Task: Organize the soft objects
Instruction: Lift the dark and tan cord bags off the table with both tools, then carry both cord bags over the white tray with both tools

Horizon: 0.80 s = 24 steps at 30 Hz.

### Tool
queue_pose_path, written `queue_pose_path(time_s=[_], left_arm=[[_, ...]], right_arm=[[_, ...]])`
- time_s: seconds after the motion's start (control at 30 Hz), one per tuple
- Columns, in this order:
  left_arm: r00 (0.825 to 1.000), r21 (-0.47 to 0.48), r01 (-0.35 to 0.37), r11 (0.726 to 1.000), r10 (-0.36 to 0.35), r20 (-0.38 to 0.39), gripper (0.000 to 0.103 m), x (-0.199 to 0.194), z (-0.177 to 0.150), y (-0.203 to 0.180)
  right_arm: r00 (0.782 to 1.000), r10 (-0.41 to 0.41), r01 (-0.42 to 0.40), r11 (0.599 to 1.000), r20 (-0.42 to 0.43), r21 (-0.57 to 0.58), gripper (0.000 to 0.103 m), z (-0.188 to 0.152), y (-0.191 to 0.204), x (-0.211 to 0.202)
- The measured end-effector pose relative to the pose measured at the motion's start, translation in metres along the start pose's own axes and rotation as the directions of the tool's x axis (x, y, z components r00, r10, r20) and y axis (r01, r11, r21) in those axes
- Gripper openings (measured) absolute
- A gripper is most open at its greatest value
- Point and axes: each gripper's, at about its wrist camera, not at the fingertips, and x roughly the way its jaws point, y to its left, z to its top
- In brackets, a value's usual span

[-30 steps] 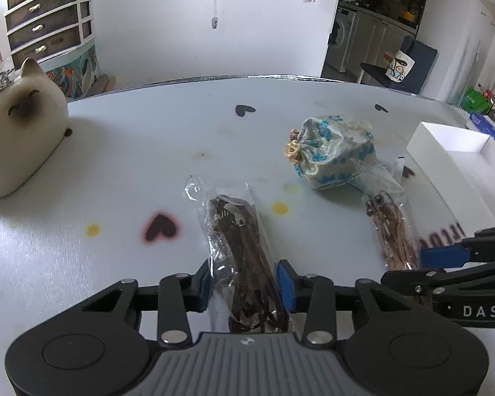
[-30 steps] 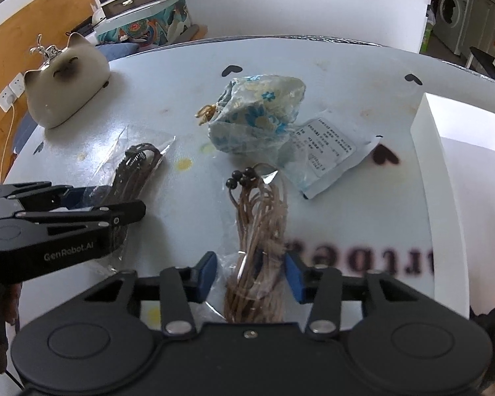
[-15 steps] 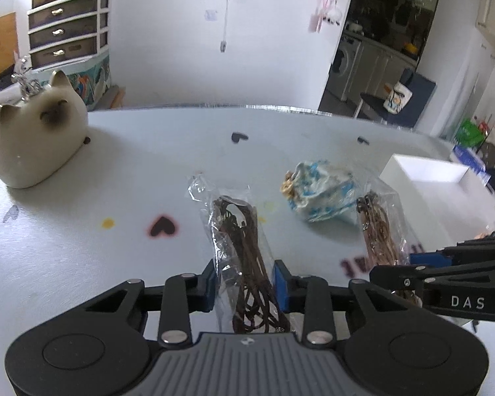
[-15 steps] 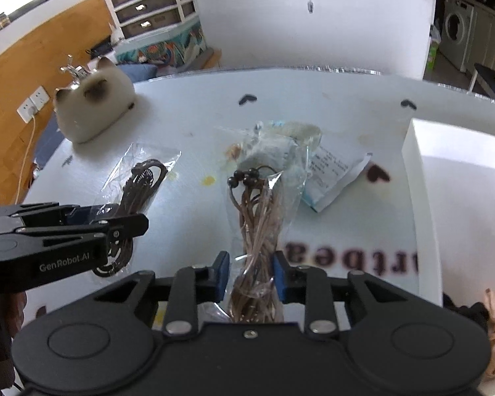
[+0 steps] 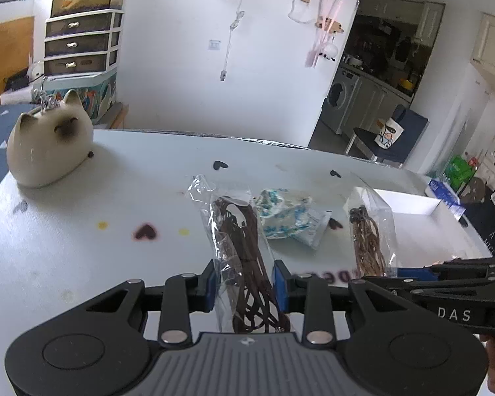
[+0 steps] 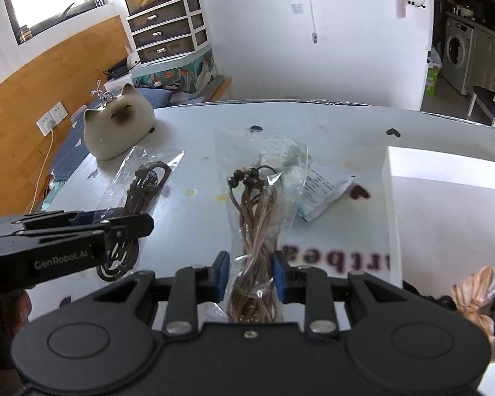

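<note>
Cords in crinkly bags, light and floppy: left gripper (image 5: 244, 285) clamps the dark cord bag (image 5: 237, 247), right gripper (image 6: 251, 277) the tan cord bag (image 6: 260, 217), each pinched low across the bundle.

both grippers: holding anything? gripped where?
Left gripper is shut on the dark brown cord bag, near its lower end. Right gripper is shut on the light brown cord bag, also near its lower end.

Both packets now hang clear of the white table (image 5: 82, 247), where a second ago they lay on it. The left gripper (image 5: 244, 285) carries the dark-cord bag (image 5: 237, 247) up, the right gripper (image 6: 251, 275) the tan-cord bag (image 6: 257, 231). Both sets of jaws have closed tighter, pinching the plastic. The floral pouch (image 5: 285, 219) sits lower and farther off in view.
</note>
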Motion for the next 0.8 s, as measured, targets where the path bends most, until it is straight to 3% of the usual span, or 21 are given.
queue_pose_path(time_s=[0.3,0.8], left_arm=[[1.000,-0.012,-0.002,1.000,0.002,0.029,0.035,-0.007,-0.002,-0.047],[0.997,0.008,0.011,1.000,-0.012,0.078,0.035,0.017,0.011,-0.172]], right_arm=[[0.999,-0.018,0.017,1.000,0.036,0.021,0.029,-0.003,-0.044,-0.034],[0.996,-0.031,0.029,0.999,0.085,0.030,0.029,0.003,-0.161,-0.085]])
